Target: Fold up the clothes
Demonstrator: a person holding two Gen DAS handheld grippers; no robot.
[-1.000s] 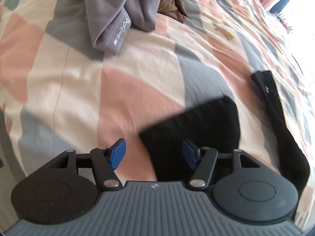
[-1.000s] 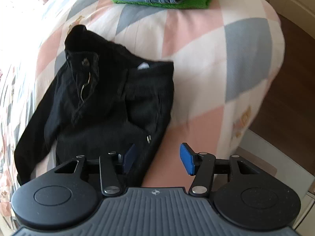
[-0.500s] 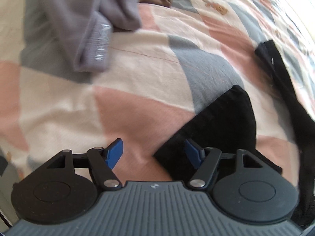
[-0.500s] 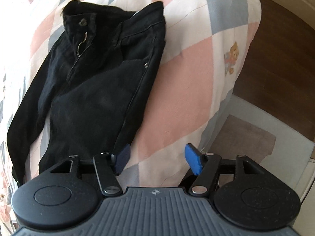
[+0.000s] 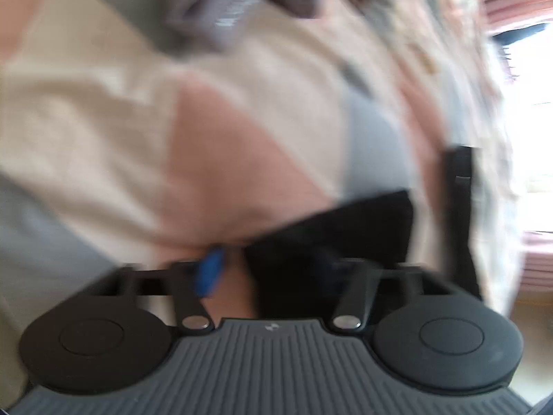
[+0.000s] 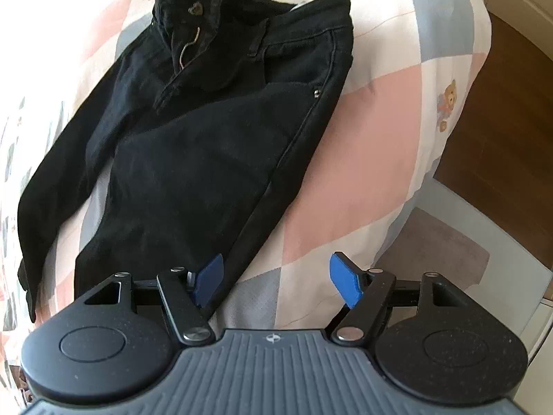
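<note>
Black jeans (image 6: pixel 207 131) lie flat on the checked bedspread (image 6: pixel 373 159), waistband at the far end with button and open zip showing. My right gripper (image 6: pixel 276 280) is open just above the near part of one leg, its left pad over the leg's right edge. In the blurred left wrist view, my left gripper (image 5: pixel 266 269) is open, with the hem end of a black leg (image 5: pixel 345 228) between the pads and to the right. The second leg (image 5: pixel 459 186) lies further right.
A grey garment (image 5: pixel 235 7) lies bunched at the far end of the bed. The bed's corner drops to a wooden floor (image 6: pixel 501 110) and a grey mat (image 6: pixel 449 249) on the right. A window glares at the right (image 5: pixel 528 103).
The right gripper has moved back along the jeans towards the legs, so the waistband looks further away. The left gripper has swung over the leg hem and its view is now motion-blurred.
</note>
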